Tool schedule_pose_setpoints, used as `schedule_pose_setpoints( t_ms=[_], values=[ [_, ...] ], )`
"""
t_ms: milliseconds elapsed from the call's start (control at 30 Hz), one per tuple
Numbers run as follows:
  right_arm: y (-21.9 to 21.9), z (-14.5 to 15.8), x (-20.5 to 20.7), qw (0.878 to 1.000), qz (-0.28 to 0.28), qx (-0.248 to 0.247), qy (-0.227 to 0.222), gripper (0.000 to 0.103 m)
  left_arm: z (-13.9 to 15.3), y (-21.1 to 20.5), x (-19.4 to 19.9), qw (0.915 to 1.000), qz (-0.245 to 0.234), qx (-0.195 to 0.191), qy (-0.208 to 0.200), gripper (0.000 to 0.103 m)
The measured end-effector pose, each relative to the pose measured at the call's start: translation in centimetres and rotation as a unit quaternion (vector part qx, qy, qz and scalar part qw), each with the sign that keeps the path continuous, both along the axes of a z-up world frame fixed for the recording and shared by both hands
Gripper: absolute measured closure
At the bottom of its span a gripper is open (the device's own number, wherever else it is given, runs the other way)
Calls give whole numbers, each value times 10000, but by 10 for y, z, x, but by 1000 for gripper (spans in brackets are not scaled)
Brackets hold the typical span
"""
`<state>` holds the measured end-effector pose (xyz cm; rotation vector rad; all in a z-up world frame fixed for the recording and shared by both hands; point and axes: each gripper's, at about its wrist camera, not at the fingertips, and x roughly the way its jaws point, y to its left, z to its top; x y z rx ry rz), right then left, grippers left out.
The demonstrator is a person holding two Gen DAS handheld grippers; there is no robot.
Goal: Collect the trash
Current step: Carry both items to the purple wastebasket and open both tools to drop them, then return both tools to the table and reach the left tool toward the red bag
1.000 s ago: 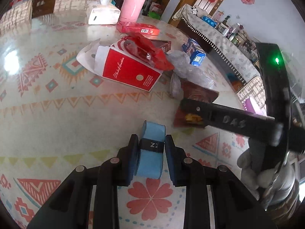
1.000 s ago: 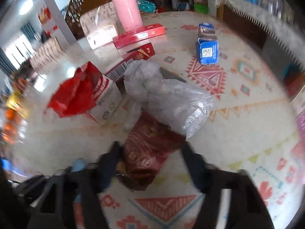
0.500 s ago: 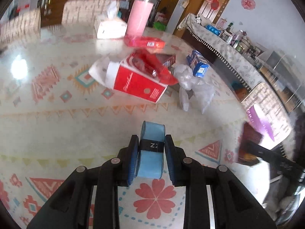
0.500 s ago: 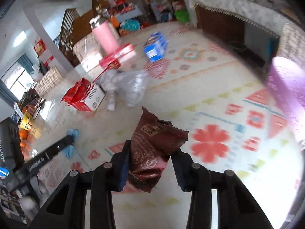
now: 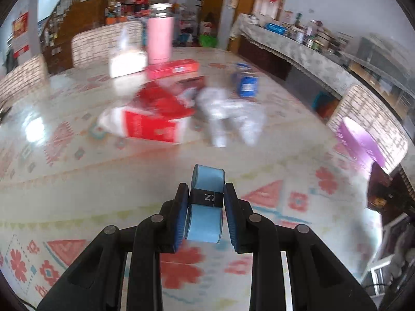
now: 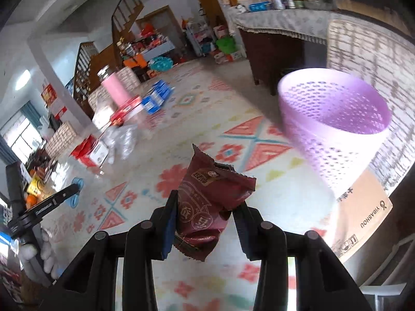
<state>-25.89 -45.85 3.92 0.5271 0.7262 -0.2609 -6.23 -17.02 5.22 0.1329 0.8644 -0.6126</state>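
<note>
My right gripper [image 6: 205,204] is shut on a dark red snack wrapper [image 6: 210,197] and holds it above the patterned table, left of and near the purple perforated trash basket [image 6: 334,132]. My left gripper [image 5: 206,199] is shut on a light blue tape roll [image 5: 206,207] above the table's near part. More trash lies farther back: a red and white box [image 5: 153,127] with a red bag on it, and a crumpled clear plastic bag [image 5: 230,114]. The basket also shows at the right in the left wrist view [image 5: 360,140].
A pink bottle [image 5: 159,39], a tissue box [image 5: 125,62], a flat red box [image 5: 173,68] and a blue carton [image 5: 246,84] stand at the far side. A cardboard box [image 6: 363,207] sits under the basket off the table's edge. Chairs ring the table.
My right gripper has carried the snack wrapper to the right, up to the purple basket. My left gripper still holds the tape roll and has turned slightly right; its view is blurred.
</note>
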Motion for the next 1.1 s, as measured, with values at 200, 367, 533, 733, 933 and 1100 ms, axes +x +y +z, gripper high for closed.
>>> schedule_pose_setpoints(
  t_ms=[200,367,533,733,933,1100],
  values=[
    [-54,2,-21,9990,-389,104,-203,59,27,-86,-25,9960,-880,47,-172,76],
    [-98,4,-32,9973,-687,52,-236,59,38,-161,-33,9880,-1539,-148,31,76],
    [-141,6,-38,9952,-932,87,-287,59,45,-237,-38,9800,-1984,-155,23,76],
    [-178,11,-32,9933,-1105,-23,-351,59,41,-313,-39,9713,-2365,-111,228,76],
    [-214,13,-19,9914,-1276,-38,-279,57,41,-373,-38,9646,-2612,-82,340,76],
    [-226,10,-17,9896,-1412,-28,-276,42,40,-384,-36,9702,-2416,-57,149,33]
  ],
)
